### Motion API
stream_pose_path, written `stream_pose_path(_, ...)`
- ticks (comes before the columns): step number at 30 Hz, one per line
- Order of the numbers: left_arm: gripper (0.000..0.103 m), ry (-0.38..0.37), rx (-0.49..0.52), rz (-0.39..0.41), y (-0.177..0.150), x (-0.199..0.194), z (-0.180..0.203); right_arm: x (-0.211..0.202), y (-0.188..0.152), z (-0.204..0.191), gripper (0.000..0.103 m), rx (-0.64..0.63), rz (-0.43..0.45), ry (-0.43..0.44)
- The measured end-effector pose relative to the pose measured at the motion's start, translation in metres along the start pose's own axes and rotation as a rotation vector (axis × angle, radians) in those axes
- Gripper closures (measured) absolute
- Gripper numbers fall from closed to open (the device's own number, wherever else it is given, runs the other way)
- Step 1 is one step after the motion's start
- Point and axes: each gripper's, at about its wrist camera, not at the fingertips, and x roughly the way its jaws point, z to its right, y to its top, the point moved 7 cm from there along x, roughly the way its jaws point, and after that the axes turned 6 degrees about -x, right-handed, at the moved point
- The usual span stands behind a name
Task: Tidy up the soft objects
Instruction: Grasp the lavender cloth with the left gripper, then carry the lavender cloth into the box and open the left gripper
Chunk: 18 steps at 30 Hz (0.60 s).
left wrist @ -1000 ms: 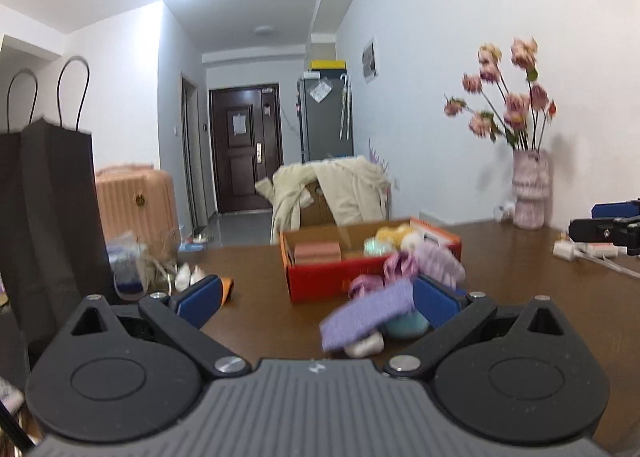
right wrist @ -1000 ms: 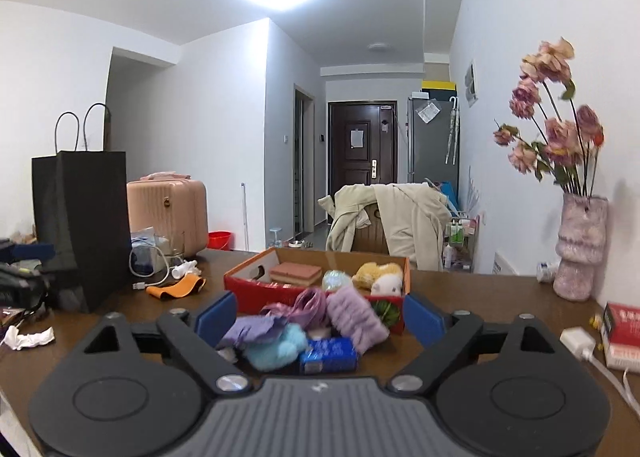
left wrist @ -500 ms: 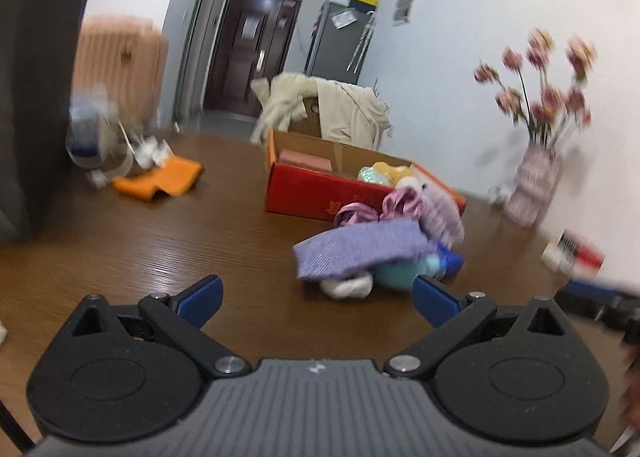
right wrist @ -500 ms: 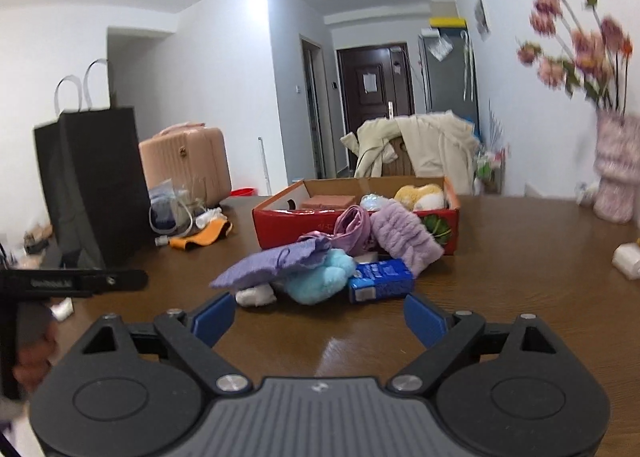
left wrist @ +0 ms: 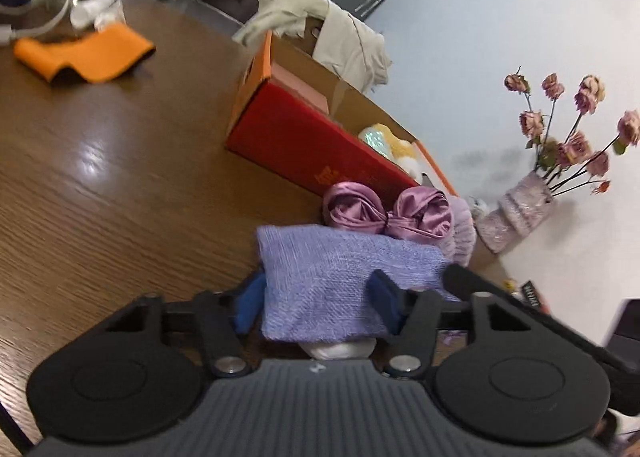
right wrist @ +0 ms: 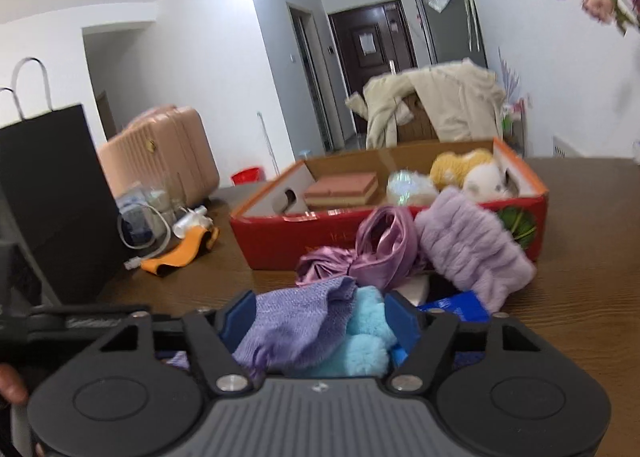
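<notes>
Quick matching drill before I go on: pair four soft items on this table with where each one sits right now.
Items
1. lavender knitted cloth
2. pink rectangular sponge block
3. orange folded cloth
4. fluffy lilac headband

Places
A. inside the red cardboard box
B. between the fingers of both tools
C. leaning on the box's front wall
D. alone on the brown wooden table, near white cables

Pairs: 1-B, 2-A, 3-D, 4-C
</notes>
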Motion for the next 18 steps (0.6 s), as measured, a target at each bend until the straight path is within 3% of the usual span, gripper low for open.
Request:
stream_pose_path(3, 0.058, -0.021, 0.009, 0.017, 0.000, -0.003, -0.001, 0.013, -0.012, -0.004, 0.059, -0.056, -0.020, -0.017)
stream_pose_path(6, 0.071, -0.019, 0.047, 0.010, -0.004, -0.003, 0.002, 0.013, -0.018, -0.007, 0.062, -0.094, -0.008, -0.022)
stream_pose_path(9, 0.074, -0.002, 0.129, 0.041, -0.008, -0.005, 0.014, 0.011, -0.019, -0.016, 0.067, -0.179, 0.013, -0.045)
stream_pose_path(13, 0.076, 0.020, 0.187, 0.087, -0.009, -0.012, 0.022, 0.005, -0.014, -0.019, 0.081, -0.186, 0.034, -0.031)
stream_pose_path(15, 0.078, 0.029, 0.212, 0.119, -0.008, -0.018, 0.029, -0.003, -0.008, -0.021, 0.088, -0.188, 0.066, -0.021)
stream_pose_path(18, 0.080, 0.018, 0.269, 0.177, -0.009, -0.037, 0.049, -0.026, 0.004, -0.027, 0.092, -0.221, 0.139, -0.027)
